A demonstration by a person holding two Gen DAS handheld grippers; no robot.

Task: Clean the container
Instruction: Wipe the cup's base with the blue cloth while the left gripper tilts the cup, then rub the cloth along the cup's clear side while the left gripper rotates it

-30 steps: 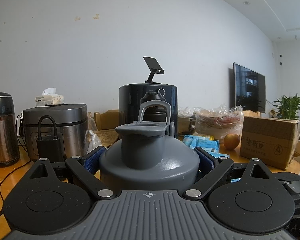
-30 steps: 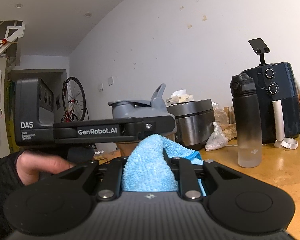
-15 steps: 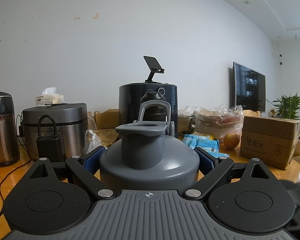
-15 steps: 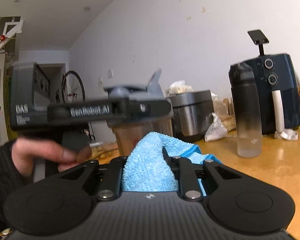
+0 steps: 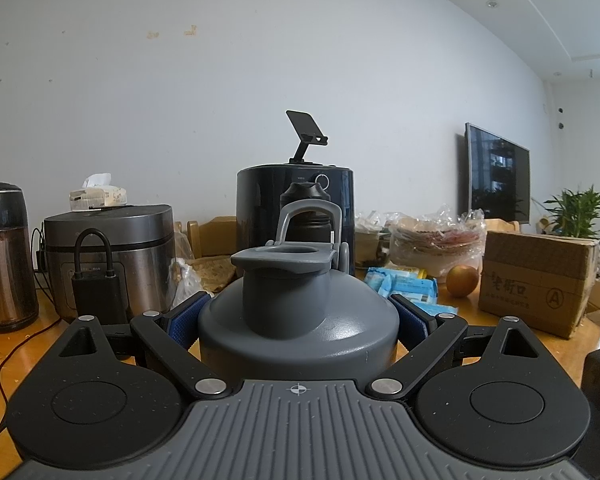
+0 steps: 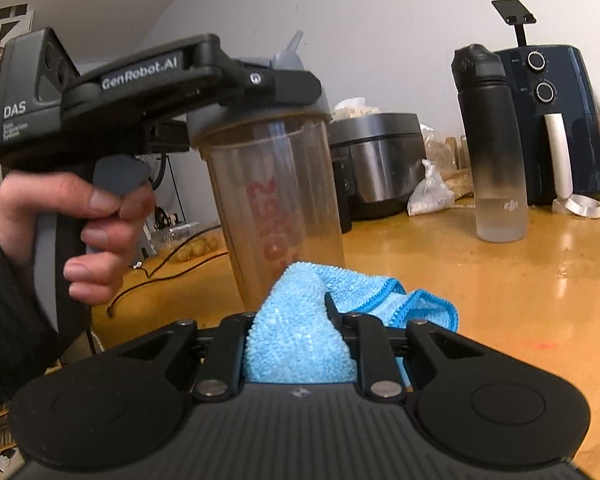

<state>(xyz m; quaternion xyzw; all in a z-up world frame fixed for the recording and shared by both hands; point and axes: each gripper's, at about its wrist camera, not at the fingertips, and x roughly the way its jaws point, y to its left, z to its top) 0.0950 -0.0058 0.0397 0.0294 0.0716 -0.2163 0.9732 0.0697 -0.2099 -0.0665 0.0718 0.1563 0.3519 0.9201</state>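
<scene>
The container is a smoky clear shaker bottle (image 6: 276, 200) with red lettering and a grey lid (image 5: 300, 316) with an open spout and flip cap. My left gripper (image 5: 299, 312) is shut on the lid, its blue pads against both sides; it also shows in the right wrist view (image 6: 204, 76), held by a hand. My right gripper (image 6: 296, 320) is shut on a light blue microfibre cloth (image 6: 308, 320), which sits low in front of the bottle's lower body, close to or touching it.
On the wooden table (image 6: 520, 280) stand a black-and-frosted water bottle (image 6: 492, 144), a dark air fryer (image 6: 560, 120), a steel rice cooker (image 5: 108, 248), a thermos (image 5: 4, 256), a cardboard box (image 5: 540, 280), an orange (image 5: 462, 280) and snack packets (image 5: 404, 284). A cable (image 6: 160, 272) trails left.
The right gripper with the cloth has dropped lower, so the bottle's clear body now shows above the cloth. The left gripper holds the lid unchanged.
</scene>
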